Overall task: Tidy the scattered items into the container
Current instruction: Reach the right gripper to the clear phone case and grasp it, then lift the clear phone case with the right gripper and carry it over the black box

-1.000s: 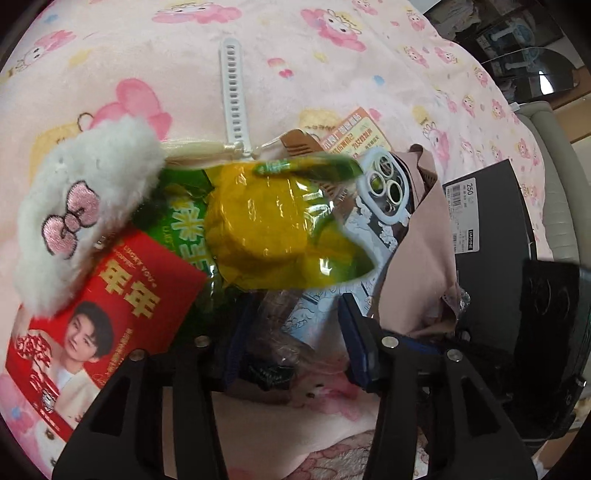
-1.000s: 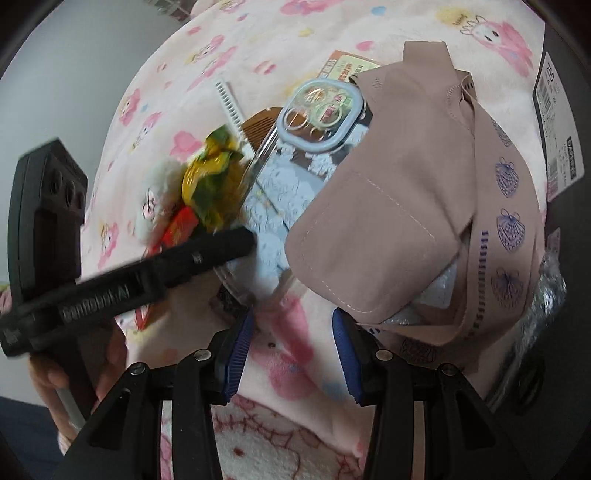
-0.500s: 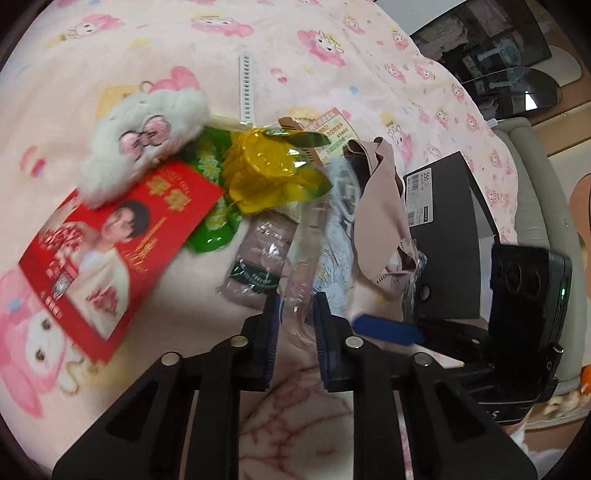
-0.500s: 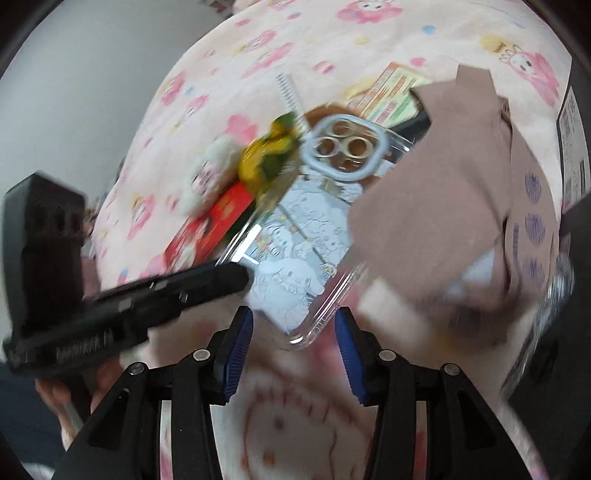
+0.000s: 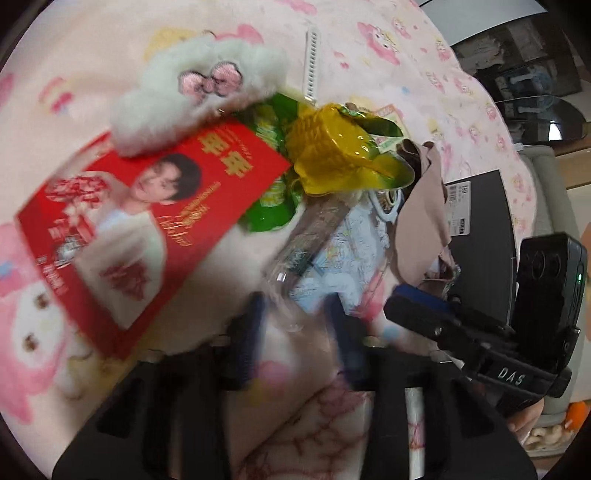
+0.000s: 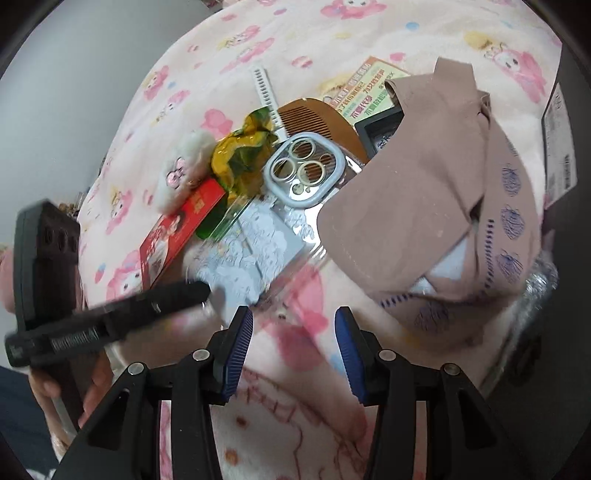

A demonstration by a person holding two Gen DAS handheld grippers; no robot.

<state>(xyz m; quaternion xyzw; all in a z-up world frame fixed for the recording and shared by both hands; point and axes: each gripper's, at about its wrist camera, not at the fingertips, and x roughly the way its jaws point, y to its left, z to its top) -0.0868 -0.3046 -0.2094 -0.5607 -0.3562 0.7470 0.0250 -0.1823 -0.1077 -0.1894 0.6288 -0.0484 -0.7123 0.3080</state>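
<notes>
Fleece, plastic and paper on a bed

Fluffy pink blanket [image 6: 303, 44]; glossy yellow wrapper [image 5: 332, 151]; clear plastic phone case [image 6: 295, 206]; matt cloth mask [image 6: 417, 206].

Cluttered pink cartoon-print blanket [image 6: 369, 33]

- Right gripper [image 6: 293, 345]: matte black plastic frame, blue ribbed pads [image 6: 240, 354] on both fingertips, silver screws at the linkage joints.
- Left gripper [image 5: 293, 332]: same black build, blue pads, blurred.
- Black camera block [image 5: 550, 273] on the right unit, green LED, "DAS" lettering on its arm.
</notes>
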